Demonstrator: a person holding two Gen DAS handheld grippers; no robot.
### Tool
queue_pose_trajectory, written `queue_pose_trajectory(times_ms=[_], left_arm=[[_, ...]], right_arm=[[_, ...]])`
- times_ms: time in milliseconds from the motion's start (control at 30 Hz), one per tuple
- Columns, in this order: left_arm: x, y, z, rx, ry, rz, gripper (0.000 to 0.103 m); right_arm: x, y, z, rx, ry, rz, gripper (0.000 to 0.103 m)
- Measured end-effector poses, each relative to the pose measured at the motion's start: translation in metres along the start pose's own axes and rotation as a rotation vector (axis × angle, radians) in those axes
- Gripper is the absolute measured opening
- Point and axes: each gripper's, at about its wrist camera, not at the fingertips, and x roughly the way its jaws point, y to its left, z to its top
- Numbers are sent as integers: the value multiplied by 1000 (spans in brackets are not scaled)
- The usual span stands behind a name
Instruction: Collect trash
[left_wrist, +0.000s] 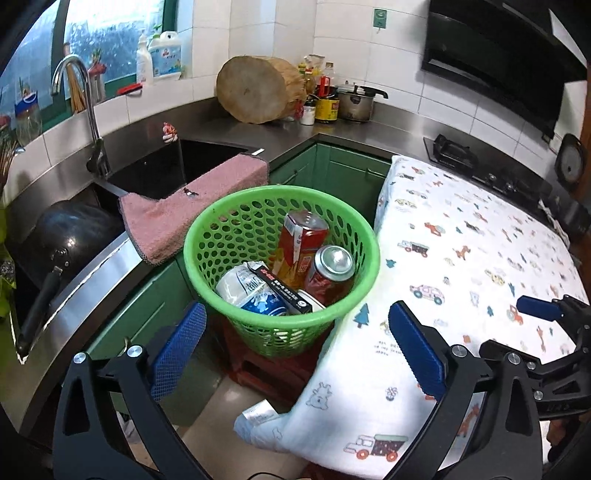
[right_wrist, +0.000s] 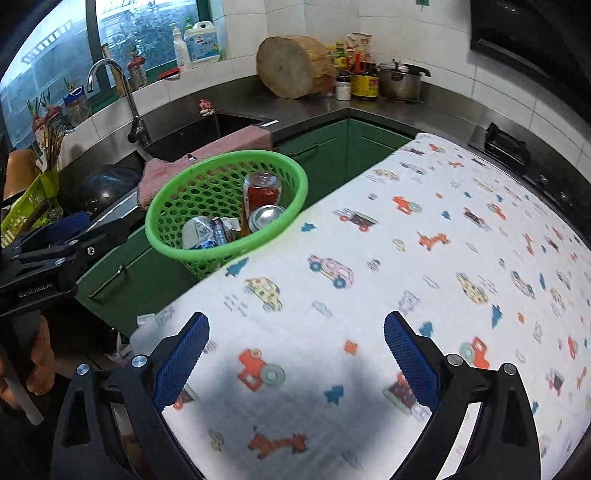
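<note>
A green perforated basket (left_wrist: 364, 229) stands on a red stool beside the table. It holds a red carton (left_wrist: 301, 240), a red can (left_wrist: 332, 271), a crumpled white-blue wrapper (left_wrist: 251, 291) and a black box (left_wrist: 282, 290). The basket also shows in the right wrist view (right_wrist: 295, 177). My left gripper (left_wrist: 297, 323) is open and empty, in front of the basket. My right gripper (right_wrist: 295, 332) is open and empty above the cloth-covered table (right_wrist: 424, 240); it also shows in the left wrist view (left_wrist: 539, 308).
A pink towel (left_wrist: 192, 199) hangs over the sink edge (left_wrist: 221, 147), left of the basket. A black pan (left_wrist: 70, 236) sits in the sink. A wood block (left_wrist: 258, 88), bottles and a pot (left_wrist: 356, 101) stand on the back counter. A stove (left_wrist: 491, 170) lies beyond the table.
</note>
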Motion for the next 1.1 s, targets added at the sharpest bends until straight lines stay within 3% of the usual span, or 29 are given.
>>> queue_pose_trajectory(times_ms=[733,1100], left_arm=[[-23,-18,-32,64,-36,79,98],[-27,-19,-45,77,-20,54,98]], right_arm=[[-26,-26,-39,132,-31,-6,94],[-27,-23,-43,129,-28,7,94]])
